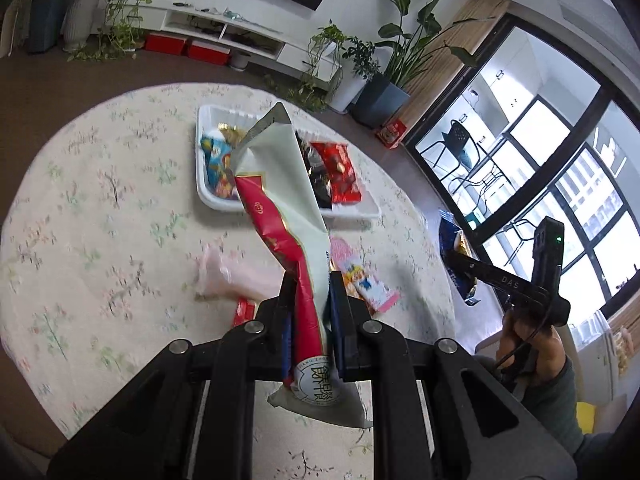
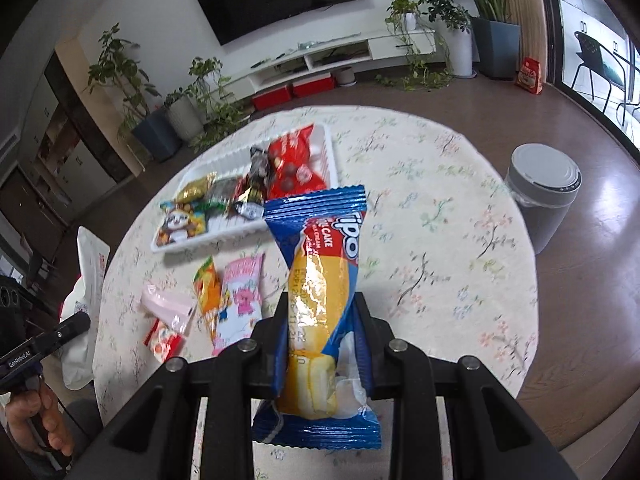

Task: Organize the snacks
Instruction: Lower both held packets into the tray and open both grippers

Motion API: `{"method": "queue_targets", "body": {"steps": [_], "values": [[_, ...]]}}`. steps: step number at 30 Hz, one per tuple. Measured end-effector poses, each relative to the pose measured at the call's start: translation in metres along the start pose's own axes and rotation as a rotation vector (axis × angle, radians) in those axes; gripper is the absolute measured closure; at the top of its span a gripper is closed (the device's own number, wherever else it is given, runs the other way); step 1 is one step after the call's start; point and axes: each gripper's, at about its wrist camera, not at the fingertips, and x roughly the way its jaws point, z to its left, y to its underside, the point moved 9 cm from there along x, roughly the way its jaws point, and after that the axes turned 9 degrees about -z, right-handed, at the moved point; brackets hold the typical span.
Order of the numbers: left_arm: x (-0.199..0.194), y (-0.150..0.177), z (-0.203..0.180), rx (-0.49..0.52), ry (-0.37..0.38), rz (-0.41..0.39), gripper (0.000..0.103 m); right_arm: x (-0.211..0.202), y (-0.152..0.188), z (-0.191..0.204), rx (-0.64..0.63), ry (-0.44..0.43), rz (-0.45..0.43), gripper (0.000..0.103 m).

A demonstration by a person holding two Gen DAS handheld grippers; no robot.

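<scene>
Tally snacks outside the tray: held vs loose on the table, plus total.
Held in fingers: 2 (white-and-red packet in left gripper, blue Tipo cake packet in right gripper)
Loose on table: 4 (orange packet, pink packet, pale pink packet, red-and-white packet)
Total: 6

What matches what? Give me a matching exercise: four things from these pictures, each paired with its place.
1. Tipo cake pack
2. red and white packet
3. red chocolate bag
4. pink packet

A. lying on the tablecloth
B. in the white tray
C. clamped in the left gripper
D. clamped in the right gripper

Pairs: 1-D, 2-C, 3-B, 4-A
</scene>
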Motion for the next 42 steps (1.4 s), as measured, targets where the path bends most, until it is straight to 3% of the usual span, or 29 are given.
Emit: {"method": "queue_targets", "body": {"steps": [5,13,17,22,28,42], "values": [[0.014,-0.048,0.000,0.054,-0.023,-0.023,0.090,0.001,-0.039,0.009,-0.011,-0.019,-0.043,0.073],[0.062,-0.124,0.007,0.115,-0.048,-0.022,0.090,0.033,-0.107,0.072,-0.102,-0.095,-0.090,0.073],[0.096,-0.145,0.009,0.151,-0.056,0.018,0.090,0.064,-0.126,0.106,-0.118,-0.144,-0.074,0.073],[0.148,-0.140,0.019,0.191,-0.094,0.089,0.090,0.117,-0.124,0.135,-0.152,-0.165,0.004,0.073],[0.199,-0.115,0.044,0.223,-0.160,0.160,0.089,0.177,-0.093,0.139,-0.176,-0.126,0.117,0.073],[0.234,-0.099,0.063,0.210,-0.182,0.184,0.087,0.229,-0.063,0.134,-0.205,-0.082,0.209,0.071]]}}
